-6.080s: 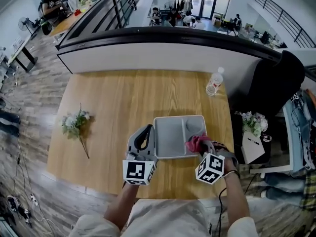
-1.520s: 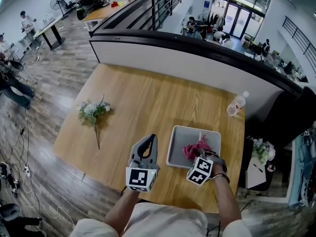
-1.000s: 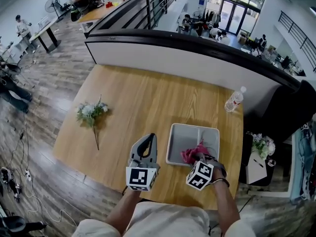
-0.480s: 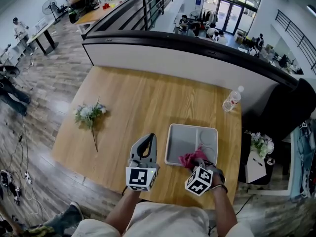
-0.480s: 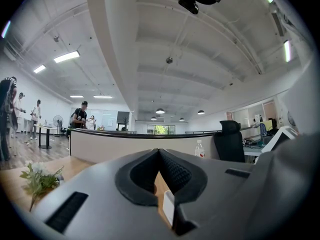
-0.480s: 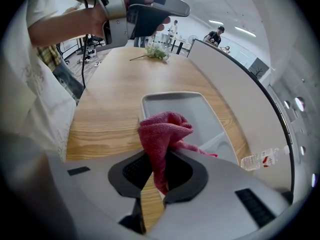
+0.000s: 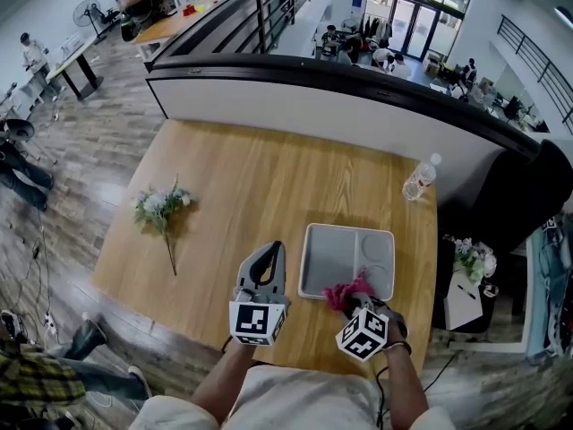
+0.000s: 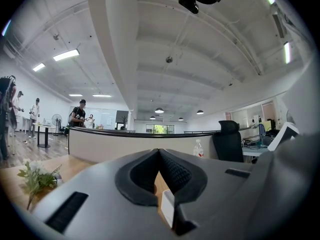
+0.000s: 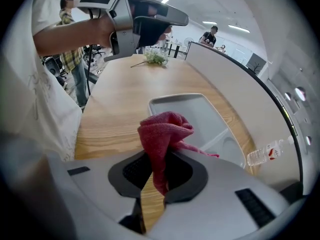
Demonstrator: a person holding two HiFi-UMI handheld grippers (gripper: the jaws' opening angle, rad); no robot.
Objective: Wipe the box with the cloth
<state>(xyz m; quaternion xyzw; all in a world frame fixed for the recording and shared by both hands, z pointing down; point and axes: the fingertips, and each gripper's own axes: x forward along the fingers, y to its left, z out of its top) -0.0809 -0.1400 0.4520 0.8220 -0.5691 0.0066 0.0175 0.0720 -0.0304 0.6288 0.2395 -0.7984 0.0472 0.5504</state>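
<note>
Head view: the grey box (image 7: 347, 256) lies flat on the wooden counter (image 7: 260, 182), toward the counter's 5 o'clock corner. The pink cloth (image 7: 344, 292) is bunched over the box's 6 o'clock rim, carried by the right gripper (image 7: 352, 303). The left gripper (image 7: 267, 254) hovers at the box's 9 o'clock, just beside it but not touching. A flower sprig (image 7: 161, 209) lies well apart at 9 o'clock, and a water bottle (image 7: 417, 179) stands at 2 o'clock.

Left gripper view: the fingers (image 8: 172, 171) are pressed together with nothing between them, pointing out across the counter.

Right gripper view: the fingers are clamped on a fold of the cloth, and most of the fabric stands up loose above them. The box's divided interior lies at 12 to 1 o'clock beyond. Whether the cloth touches the rim here is unclear.

Nothing braces the box, so a firm stroke could push it along the counter. The pinch takes only a narrow fold, so drag on the rim or the divider could pull the cloth free. The loose bulk may also fold under, so that hard fingers rub the box.
</note>
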